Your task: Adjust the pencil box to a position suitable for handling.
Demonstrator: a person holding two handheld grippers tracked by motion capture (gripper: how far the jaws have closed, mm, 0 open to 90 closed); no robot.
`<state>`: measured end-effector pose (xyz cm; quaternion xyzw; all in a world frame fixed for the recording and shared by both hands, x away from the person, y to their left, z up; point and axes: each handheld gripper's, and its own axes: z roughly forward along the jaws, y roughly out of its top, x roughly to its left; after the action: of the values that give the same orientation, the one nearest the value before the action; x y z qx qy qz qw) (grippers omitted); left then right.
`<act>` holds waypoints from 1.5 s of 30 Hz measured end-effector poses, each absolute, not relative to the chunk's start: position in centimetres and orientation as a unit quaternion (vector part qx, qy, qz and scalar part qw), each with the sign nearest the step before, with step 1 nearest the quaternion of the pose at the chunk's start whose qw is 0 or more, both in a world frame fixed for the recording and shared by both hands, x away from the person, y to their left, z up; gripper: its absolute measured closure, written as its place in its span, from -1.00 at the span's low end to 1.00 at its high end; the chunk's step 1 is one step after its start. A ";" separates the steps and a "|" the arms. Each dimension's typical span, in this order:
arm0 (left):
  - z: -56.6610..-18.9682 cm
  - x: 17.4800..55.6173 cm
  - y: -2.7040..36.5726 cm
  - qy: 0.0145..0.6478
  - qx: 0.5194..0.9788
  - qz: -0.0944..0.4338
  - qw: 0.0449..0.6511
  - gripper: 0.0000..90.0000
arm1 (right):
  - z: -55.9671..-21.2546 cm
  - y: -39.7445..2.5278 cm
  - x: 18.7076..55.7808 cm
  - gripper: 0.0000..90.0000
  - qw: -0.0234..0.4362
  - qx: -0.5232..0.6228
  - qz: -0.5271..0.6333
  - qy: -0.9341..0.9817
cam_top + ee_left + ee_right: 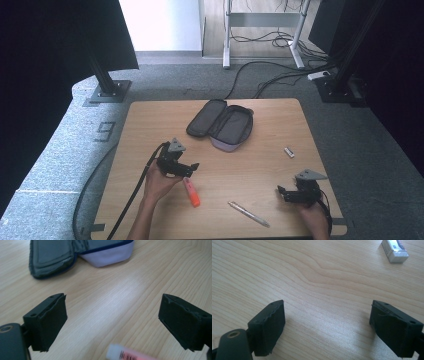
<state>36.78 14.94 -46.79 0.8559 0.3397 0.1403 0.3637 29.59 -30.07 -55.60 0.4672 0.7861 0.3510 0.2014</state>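
Blurred barcode label, perhaps, on orange marker (130, 355) beneath spread left hand-held gripper (112, 325); right hand-held gripper (327, 327) spread too.

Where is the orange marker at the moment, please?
In the high view, the orange marker lies left of centre on the table, just below the left tool.

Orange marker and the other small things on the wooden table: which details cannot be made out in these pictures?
- Orange marker: cut off by the bottom edge of the left gripper view; its barcode label is blurred.
- Small white eraser: cut by the top edge of the right gripper view; its print is too small.
- Silver pen: too small in the high view to read.
- Open grey pencil case: contents too dark to tell.
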 end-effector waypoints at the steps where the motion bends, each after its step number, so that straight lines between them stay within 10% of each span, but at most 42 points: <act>1: -46.7 37.2 14.4 0.334 0.858 0.140 0.365 -0.80 | -55.6 -30.1 29.6 -0.71 0.201 0.467 0.351 0.786; 45: -46.4 44.8 6.5 0.301 0.865 0.092 0.392 -0.62 | -55.6 -30.0 29.6 -0.72 0.199 0.461 0.352 0.790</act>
<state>44.76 6.54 -46.42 0.8647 0.3011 0.0917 0.3915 29.56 -30.03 -55.60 0.4615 0.7897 0.3520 0.1988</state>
